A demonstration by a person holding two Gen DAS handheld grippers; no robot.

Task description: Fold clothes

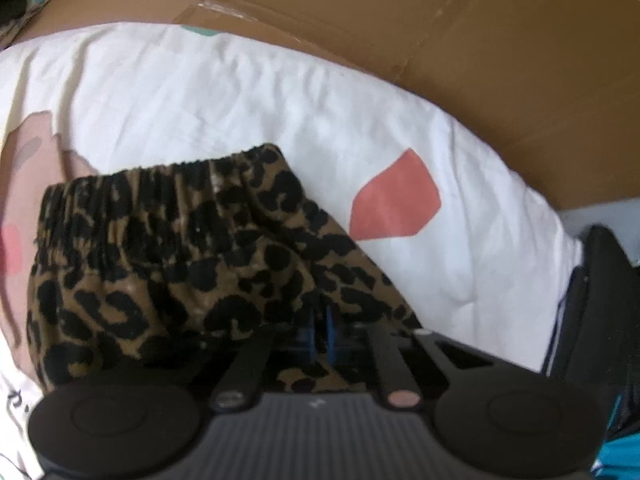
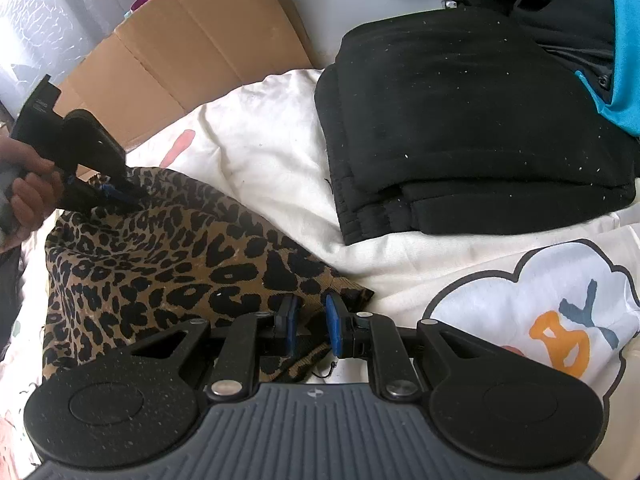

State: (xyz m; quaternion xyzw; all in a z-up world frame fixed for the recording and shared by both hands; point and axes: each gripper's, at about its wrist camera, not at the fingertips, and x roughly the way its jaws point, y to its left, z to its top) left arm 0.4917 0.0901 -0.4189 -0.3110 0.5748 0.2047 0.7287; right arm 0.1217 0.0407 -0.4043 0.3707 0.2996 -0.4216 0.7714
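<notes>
Left tool (image 2: 114, 192) pinches the leopard-print shorts (image 2: 168, 264); right tool (image 2: 312, 320) gapes at the hem, must clamp before folding.

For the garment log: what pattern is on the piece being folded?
Leopard print, black spots on tan-brown, on the garment; clearest in the right wrist view.

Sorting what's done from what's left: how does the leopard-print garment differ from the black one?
The leopard-print garment is brown with black spots; the black garment is plain, flecked with lint. The leopard one is loose and partly lifted, pinched by the left gripper, the right gripper open at its corner; the black one lies folded and untouched. Both rest on the white bedding.
</notes>
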